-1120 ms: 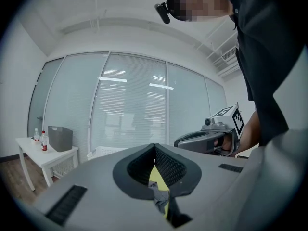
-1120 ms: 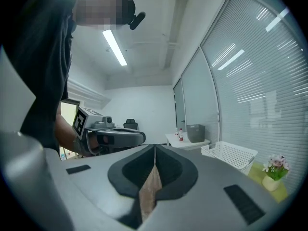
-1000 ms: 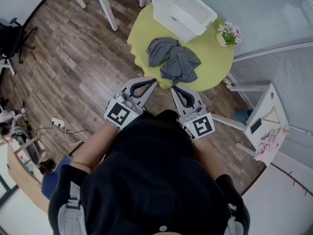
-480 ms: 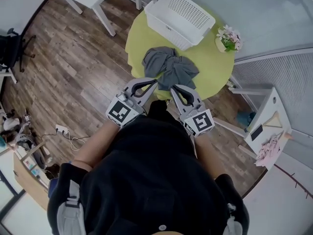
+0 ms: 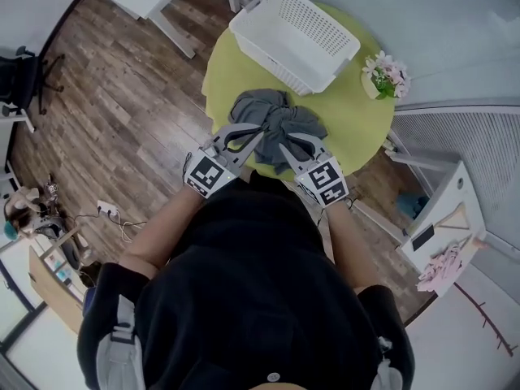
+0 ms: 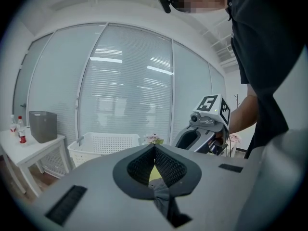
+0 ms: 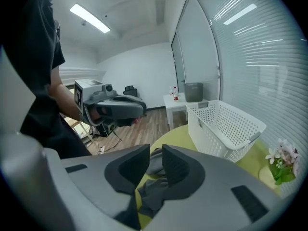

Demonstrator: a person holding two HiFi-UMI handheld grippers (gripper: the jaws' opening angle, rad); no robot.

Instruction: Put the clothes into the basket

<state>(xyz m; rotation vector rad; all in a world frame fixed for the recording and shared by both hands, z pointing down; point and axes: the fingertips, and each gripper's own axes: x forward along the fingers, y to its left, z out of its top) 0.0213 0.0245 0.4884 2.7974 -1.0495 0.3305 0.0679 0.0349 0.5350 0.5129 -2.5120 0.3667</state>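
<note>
Left gripper (image 5: 257, 132): jaws closed tip to tip, empty. Grey clothes (image 5: 272, 114) heaped on green table (image 5: 357, 116), just ahead of both grippers. Right gripper (image 5: 283, 147): jaws opening, gap narrow, cloth beyond, unpinched. White basket (image 5: 280, 55) behind heap.

A: Left gripper (image 5: 255, 135) status?
B: Aimed at 1 o'clock, jaws closed tip to tip. Left forearm (image 5: 162, 227) bare, stretched forward.
A: Right gripper (image 5: 284, 149)?
B: Aimed at 11 o'clock, jaws opening, narrow gap, pads pressing on nothing. Both tips near each other.
</note>
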